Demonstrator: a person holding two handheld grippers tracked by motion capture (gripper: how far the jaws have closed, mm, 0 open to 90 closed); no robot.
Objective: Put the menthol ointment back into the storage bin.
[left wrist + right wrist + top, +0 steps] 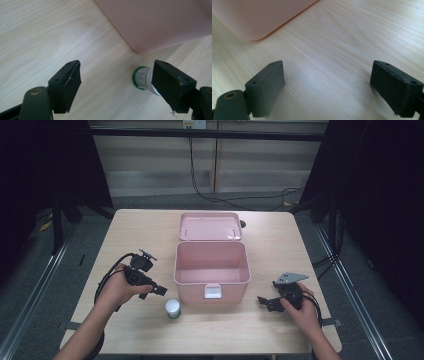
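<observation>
A pink box [212,265] stands open at the table's middle, its lid [210,226] laid back behind it. A small white jar with a green rim [173,308] stands just in front of the box's left corner. My left gripper [159,290], held in the person's left hand, hangs open just left of and above the jar. In the left gripper view the jar [143,78] lies ahead, partly behind the right jaw, with the box wall [155,22] beyond. My right gripper [262,301] rests open right of the box; its view shows bare wood between the jaws and the box's corner [254,17].
The wooden table [150,235] has open room left and right of the box. Black cables run over the floor behind the table. Dark curtains and metal floor rails flank both sides.
</observation>
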